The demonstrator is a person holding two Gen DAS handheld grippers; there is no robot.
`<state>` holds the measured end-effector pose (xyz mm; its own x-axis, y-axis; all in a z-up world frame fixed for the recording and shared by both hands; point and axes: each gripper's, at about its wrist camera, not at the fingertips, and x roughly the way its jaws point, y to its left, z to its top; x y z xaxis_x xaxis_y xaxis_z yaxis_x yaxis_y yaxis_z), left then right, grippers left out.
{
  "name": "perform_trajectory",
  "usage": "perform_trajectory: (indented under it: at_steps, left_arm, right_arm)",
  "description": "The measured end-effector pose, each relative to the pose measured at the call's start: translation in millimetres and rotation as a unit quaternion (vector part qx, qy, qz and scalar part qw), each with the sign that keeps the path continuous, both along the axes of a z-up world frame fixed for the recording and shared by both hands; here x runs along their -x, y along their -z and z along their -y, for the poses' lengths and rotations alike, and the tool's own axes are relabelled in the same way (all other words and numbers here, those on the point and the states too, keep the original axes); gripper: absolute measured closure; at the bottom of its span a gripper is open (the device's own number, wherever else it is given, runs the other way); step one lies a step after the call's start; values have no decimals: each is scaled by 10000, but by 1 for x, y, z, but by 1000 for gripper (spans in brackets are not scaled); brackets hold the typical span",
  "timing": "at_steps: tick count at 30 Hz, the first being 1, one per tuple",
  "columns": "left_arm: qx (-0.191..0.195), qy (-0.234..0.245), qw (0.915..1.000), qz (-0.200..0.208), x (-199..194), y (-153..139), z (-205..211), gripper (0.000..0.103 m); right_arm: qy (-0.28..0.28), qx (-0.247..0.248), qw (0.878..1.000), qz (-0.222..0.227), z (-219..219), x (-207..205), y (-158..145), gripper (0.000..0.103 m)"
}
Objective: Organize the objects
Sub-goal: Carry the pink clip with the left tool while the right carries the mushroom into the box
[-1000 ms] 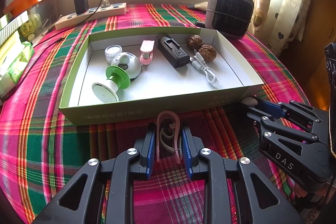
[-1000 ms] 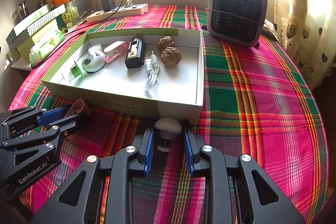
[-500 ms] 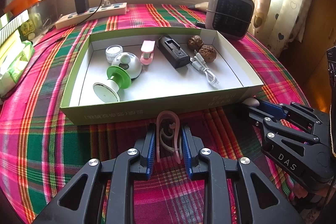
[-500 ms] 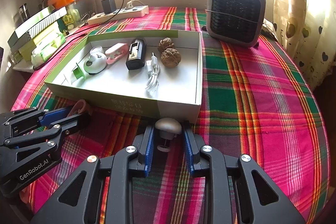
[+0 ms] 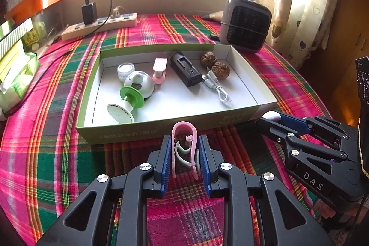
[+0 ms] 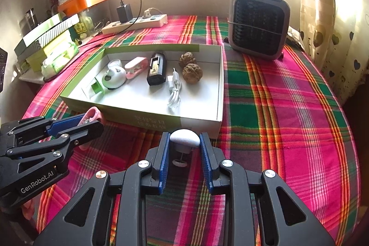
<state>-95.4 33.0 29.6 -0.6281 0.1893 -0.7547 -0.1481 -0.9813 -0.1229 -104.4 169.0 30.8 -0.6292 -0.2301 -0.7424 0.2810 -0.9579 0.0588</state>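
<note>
Between the blue pads of the left gripper (image 5: 184, 153) sits a pink clip (image 5: 184, 144), a U-shaped plastic piece pinched on both sides, the jaws nearly closed around it and held just short of the near wall of the green box (image 5: 161, 130). Beside it the right gripper (image 6: 184, 149) has its jaws drawn in on a small white knob (image 6: 185, 138), a mushroom-shaped thing with a thin stem hanging beneath, also held just outside the box's near wall. Further out, the box's white floor already carries a row of things: a green-and-white spool (image 5: 125, 105), a white dome gadget (image 5: 139, 84), a small round tin (image 5: 125, 70), a pink clamp (image 5: 159, 70), a black charger (image 5: 185, 72), a white cable (image 5: 216, 89) and two walnuts (image 5: 220, 70). Most of the sorting looks done; by my reading, what remains is to carry these two held pieces over the wall and set them down on the bare stretch of floor nearest the grippers. No other loose small items show on the plaid cloth (image 6: 288, 107) near the box.
</note>
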Motion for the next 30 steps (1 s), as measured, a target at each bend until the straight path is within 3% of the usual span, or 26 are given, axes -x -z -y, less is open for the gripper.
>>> perform_trajectory:
  at_steps: [30]
  left_arm:
    - [-179,84,9993,-313,-1,-22,10,82]
  right_arm:
    - [-105,-30,9996,-252,10,1,-20,76]
